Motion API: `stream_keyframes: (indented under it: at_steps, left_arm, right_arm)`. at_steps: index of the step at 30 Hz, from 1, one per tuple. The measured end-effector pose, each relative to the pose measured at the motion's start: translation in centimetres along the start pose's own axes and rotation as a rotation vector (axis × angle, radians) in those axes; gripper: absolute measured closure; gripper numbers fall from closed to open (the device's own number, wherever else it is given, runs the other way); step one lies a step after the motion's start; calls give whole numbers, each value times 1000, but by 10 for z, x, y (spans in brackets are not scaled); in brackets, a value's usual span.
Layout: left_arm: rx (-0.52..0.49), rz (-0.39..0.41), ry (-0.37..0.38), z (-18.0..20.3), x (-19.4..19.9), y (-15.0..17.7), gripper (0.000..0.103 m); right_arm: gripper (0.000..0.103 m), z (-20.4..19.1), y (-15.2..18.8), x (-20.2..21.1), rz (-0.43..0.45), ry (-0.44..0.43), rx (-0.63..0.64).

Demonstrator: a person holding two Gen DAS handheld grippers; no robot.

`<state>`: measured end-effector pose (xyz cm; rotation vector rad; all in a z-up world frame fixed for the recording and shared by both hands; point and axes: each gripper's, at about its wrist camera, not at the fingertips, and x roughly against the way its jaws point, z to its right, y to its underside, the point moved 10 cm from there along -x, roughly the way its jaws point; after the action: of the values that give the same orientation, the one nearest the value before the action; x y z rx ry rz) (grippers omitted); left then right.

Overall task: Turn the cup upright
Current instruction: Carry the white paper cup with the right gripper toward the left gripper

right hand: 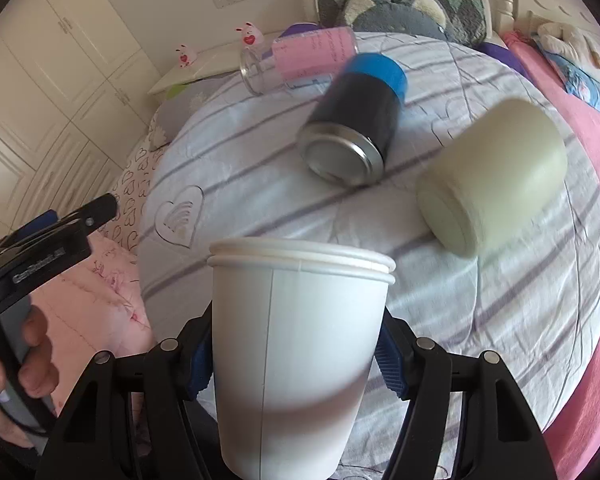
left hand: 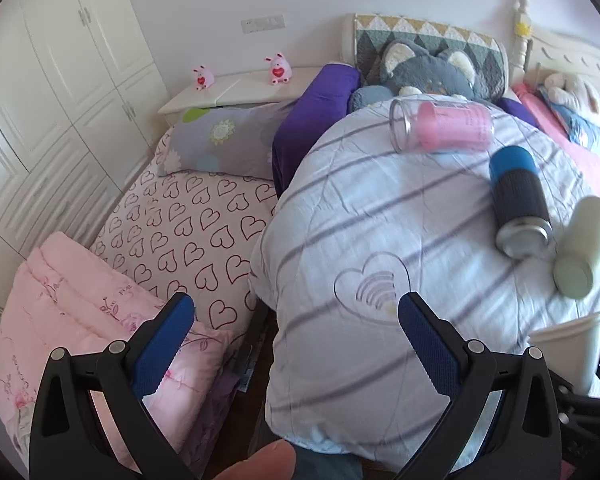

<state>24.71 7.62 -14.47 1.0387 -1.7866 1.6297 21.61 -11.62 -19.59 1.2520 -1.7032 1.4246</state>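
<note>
I've got the white paper cup [right hand: 296, 360] pinched mouth-up between my right gripper [right hand: 296, 364] fingers above the striped quilt [right hand: 260, 208], left gripper [left hand: 296, 344] wide and idle, so I'll lower it level onto a flat patch before releasing.

Soft, even daylight fills both views, bright without harsh glare. Both frames bulge with fisheye distortion: straight lines of the wardrobe [left hand: 52, 80] curve at the left of the frame, and black vignette rims the corners. In the right wrist view the white paper cup [right hand: 296, 352] carries a grey shadow band across its lower half, and the blue-lidded dark tumbler [right hand: 352, 120] and pale green cup [right hand: 492, 180] are smeared with motion blur. The striped quilt [left hand: 360, 240] shows gentle crease shading. A fingertip at the bottom edge of the left wrist view is out of focus.
</note>
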Motion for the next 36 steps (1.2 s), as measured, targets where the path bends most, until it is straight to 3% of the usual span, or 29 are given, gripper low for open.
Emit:
stream_keyframes:
  at_steps: [8,10,11,14,29,36]
  left_arm:
    - [-10,9,-3,5,16,12,0]
    - [-12,10,-6,6,17,13,0]
    - [-11,10,-6,6,18,13,0]
    - [-14,7,-2,7,18,14,0]
    - [-30,7,50,36,47,25,0]
    - [-75,-3,93,66,60,38,0]
  right_arm:
    - [35,0,3,-14,24,12,2]
    - [29,2,3,-15,24,32,6]
    - [21,2,3,-16,29,32,2]
    - [21,4,4,-14,38,49,5]
    - [19,14,8,47,165,33,-27]
    - [19,34,20,79,236,110,-39]
